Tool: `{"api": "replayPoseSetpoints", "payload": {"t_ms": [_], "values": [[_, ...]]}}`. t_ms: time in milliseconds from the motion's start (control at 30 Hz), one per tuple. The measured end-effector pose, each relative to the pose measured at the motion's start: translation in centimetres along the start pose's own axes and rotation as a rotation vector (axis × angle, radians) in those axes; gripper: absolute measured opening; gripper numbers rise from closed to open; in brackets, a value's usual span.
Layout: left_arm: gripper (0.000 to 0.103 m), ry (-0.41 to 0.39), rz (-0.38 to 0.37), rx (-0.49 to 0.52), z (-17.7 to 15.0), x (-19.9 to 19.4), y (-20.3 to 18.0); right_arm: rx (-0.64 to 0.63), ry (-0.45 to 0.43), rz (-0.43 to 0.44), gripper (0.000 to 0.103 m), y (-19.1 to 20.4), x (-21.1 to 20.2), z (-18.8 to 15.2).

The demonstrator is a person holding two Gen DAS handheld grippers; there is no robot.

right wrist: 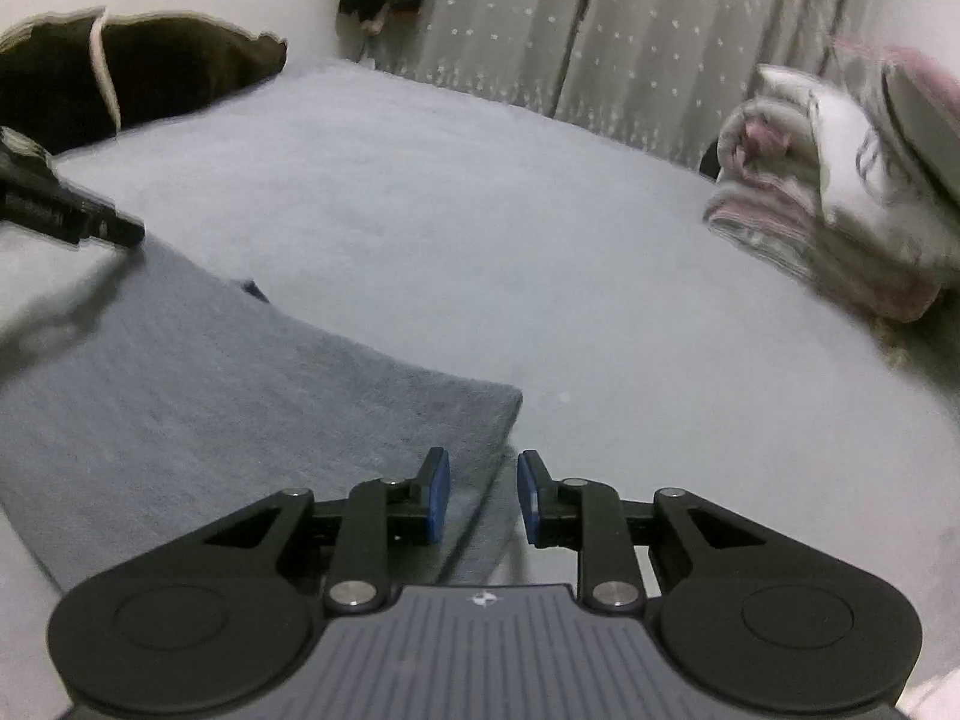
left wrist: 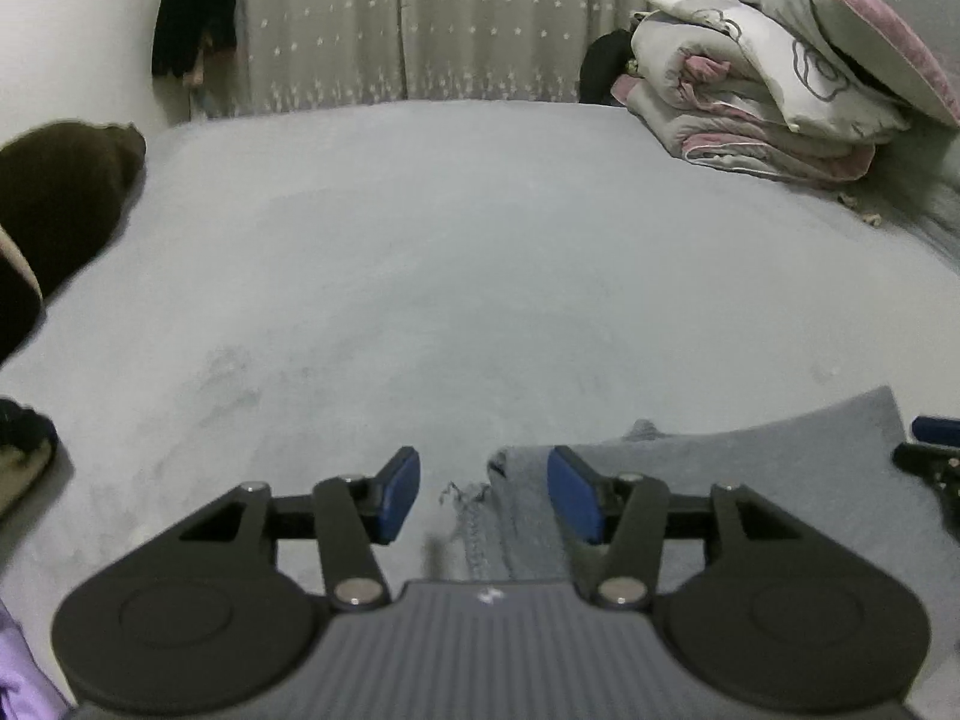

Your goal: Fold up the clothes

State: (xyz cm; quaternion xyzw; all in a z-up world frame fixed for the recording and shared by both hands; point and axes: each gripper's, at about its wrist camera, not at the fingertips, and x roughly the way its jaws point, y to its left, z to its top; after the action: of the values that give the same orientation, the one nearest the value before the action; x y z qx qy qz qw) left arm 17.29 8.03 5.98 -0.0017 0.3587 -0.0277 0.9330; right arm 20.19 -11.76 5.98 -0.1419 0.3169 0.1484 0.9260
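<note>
Both claws, left (left wrist: 483,495) and right (right wrist: 483,495), gape over the grey garment's (right wrist: 210,384) edge (bed (left wrist: 420,252) beyond).

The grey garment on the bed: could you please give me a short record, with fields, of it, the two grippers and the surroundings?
surface: light grey bed cover
garment: grey garment, lying flat on the bed
left gripper: left gripper, jaws apart at the garment's frayed corner, pads not pressing on it
right gripper: right gripper, jaws apart over the garment's other near edge, nothing clamped
far right: folded bedding with pillows
far left: dark brown item at the bed's edge
background: star-patterned curtain
</note>
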Motion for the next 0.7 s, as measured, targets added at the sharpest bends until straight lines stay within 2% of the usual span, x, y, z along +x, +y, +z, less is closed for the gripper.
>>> {"api": "replayPoseSetpoints", "payload": {"t_ms": [133, 233, 333, 367, 400, 433, 700], "values": [[0.048, 0.03, -0.066, -0.064, -0.3, 0.5, 0.8, 0.173, -0.022, 0.092, 0.025, -2.4, 0.0, 0.3], [0.042, 0.033, -0.077, -0.076, -0.9, 1.6, 1.1, 0.237, -0.028, 0.145, 0.025, -3.2, 0.7, -0.1], [0.026, 0.03, -0.077, -0.052, -1.3, 2.2, 0.7, 0.241, -0.026, 0.156, 0.025, -3.0, 1.6, -0.3], [0.017, 0.019, -0.072, -0.047, -1.1, 2.3, 0.6, 0.237, -0.034, 0.152, 0.024, -2.9, 1.5, -0.3], [0.012, 0.008, -0.068, -0.043, -1.0, 2.4, 0.4, 0.234, -0.042, 0.148, 0.013, -2.7, 1.5, -0.3], [0.011, -0.004, -0.065, -0.04, -0.8, 2.5, 0.4, 0.231, -0.05, 0.143, 0.009, -2.6, 1.5, -0.2], [0.009, -0.122, -0.108, -0.028, 0.1, 1.2, 0.0, 0.258, -0.154, 0.045, 0.007, -2.2, -0.8, 0.7]]}}
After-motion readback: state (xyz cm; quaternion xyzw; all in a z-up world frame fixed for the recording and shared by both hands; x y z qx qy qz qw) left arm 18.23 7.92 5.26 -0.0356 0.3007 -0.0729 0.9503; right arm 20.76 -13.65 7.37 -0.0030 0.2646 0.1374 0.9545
